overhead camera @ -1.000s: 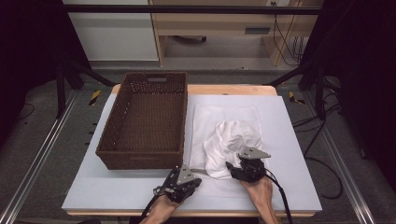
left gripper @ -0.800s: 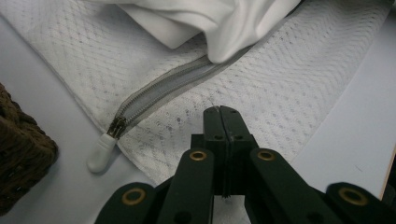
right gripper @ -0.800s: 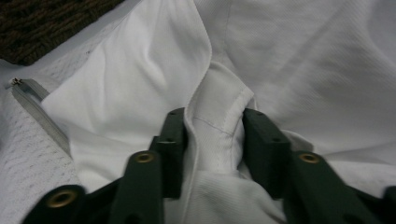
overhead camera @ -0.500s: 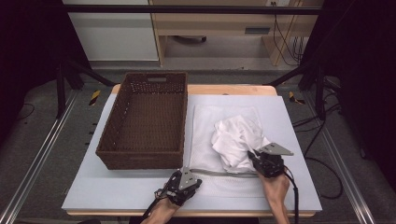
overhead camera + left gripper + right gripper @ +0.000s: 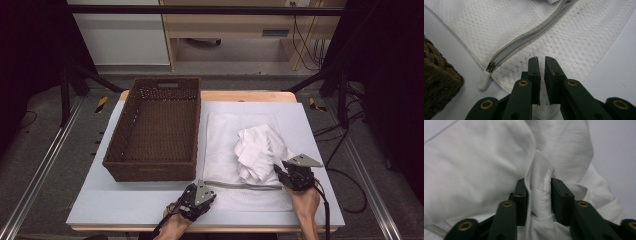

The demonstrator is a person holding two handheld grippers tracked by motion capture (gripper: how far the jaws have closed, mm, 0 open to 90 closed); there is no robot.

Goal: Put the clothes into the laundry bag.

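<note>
A white mesh laundry bag (image 5: 222, 140) lies flat on the table, its grey zipper (image 5: 245, 186) running along the near edge. A crumpled white garment (image 5: 260, 147) rests on top of the bag. My right gripper (image 5: 280, 172) is shut on a fold of that garment (image 5: 474, 157), and the cloth bulges up between the jaws (image 5: 539, 182). My left gripper (image 5: 202, 186) sits at the bag's near left corner. Its jaws (image 5: 542, 60) are almost together with mesh (image 5: 579, 37) pinched between them, just right of the zipper's white pull (image 5: 483, 81).
A dark brown wicker basket (image 5: 155, 130) stands empty left of the bag, its corner (image 5: 439, 82) close to my left gripper. A pale mat (image 5: 125, 205) covers the tabletop. Metal rails and cables lie on the floor around the table.
My right gripper has moved right along the near edge and dragged the garment with it, so the zipper now shows between the two grippers. The left gripper has stayed in place.
</note>
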